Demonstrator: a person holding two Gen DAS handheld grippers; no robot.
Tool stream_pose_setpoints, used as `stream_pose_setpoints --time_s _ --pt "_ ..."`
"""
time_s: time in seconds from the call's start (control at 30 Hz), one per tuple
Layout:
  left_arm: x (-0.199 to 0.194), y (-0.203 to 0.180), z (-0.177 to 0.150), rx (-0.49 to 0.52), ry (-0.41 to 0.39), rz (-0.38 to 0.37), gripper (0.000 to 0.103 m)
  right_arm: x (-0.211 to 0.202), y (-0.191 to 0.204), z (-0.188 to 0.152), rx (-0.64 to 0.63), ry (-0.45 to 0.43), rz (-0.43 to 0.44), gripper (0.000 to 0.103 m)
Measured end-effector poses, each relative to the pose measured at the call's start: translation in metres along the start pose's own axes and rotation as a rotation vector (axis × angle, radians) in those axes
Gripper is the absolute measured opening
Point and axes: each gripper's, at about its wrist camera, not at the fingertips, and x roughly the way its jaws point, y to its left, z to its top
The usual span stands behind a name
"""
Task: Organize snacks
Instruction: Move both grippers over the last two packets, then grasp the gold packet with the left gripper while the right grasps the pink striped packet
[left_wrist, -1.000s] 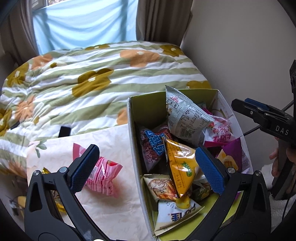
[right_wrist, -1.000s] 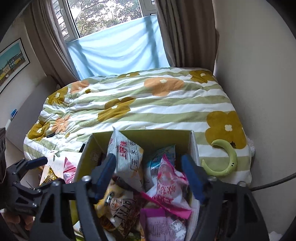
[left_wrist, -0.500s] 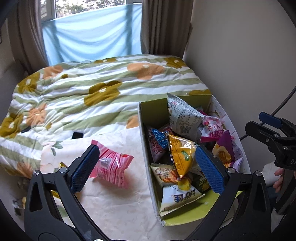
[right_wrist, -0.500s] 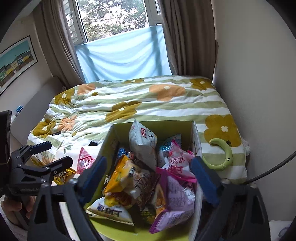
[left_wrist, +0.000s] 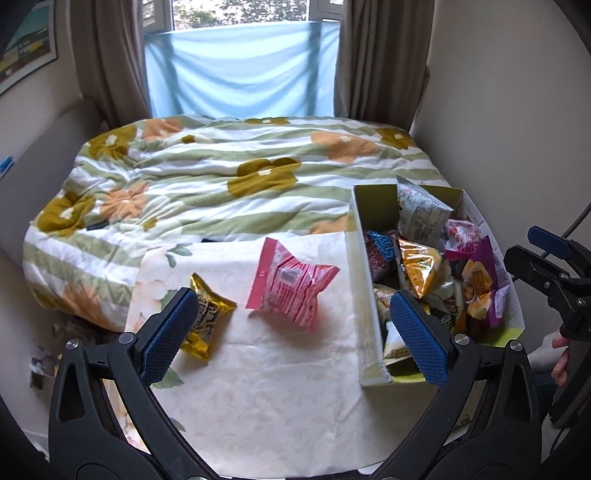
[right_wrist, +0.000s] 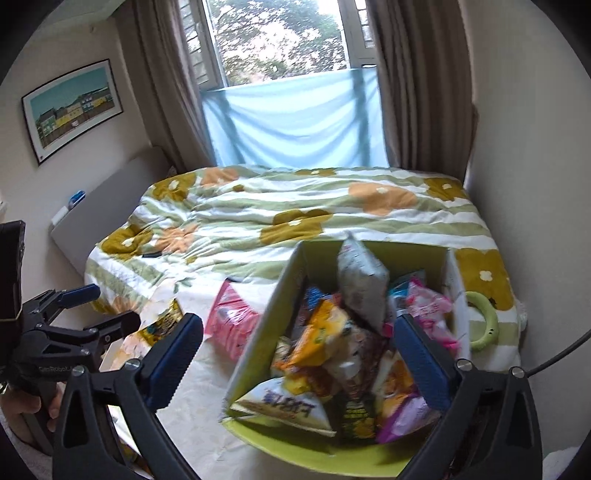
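A green cardboard box (left_wrist: 357, 258) full of snack bags stands on a pale floral cloth (left_wrist: 277, 387) at the foot of the bed; it also shows in the right wrist view (right_wrist: 280, 295). A pink striped snack bag (left_wrist: 288, 286) and a gold snack bag (left_wrist: 207, 314) lie on the cloth left of the box. My left gripper (left_wrist: 295, 328) is open and empty, above the cloth in front of the pink bag. My right gripper (right_wrist: 299, 358) is open and empty, above the box's near end. The pink bag (right_wrist: 231, 325) shows beside the box.
A quilt (left_wrist: 221, 184) with green stripes and flowers covers the bed up to the window. A wall runs close along the right side of the box. A green ring (right_wrist: 484, 325) lies on the quilt right of the box. A headboard (right_wrist: 103, 206) stands at left.
Both grippers have pulled back and up from the box, so more of the bed and cloth shows. The gold bag has come into the left wrist view. Both stay open.
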Motion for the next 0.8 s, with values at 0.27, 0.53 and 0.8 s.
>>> stream_pose_setpoints --time_s 0.27,0.53,0.8 --pt "0.004 0.075 -0.017 -0.047 0.012 0.001 0.102 0.028 0.072 -0.009 -0.067 0.059 0.003 0.102" --pt "0.039 0.165 -0.023 0.015 0.111 -0.038 0.102 0.083 0.133 -0.016 0.041 0.120 -0.009 0.102" --pt "0.116 0.199 -0.024 0.097 0.231 -0.177 0.102 0.152 0.152 -0.035 0.221 0.134 -0.104 0.102"
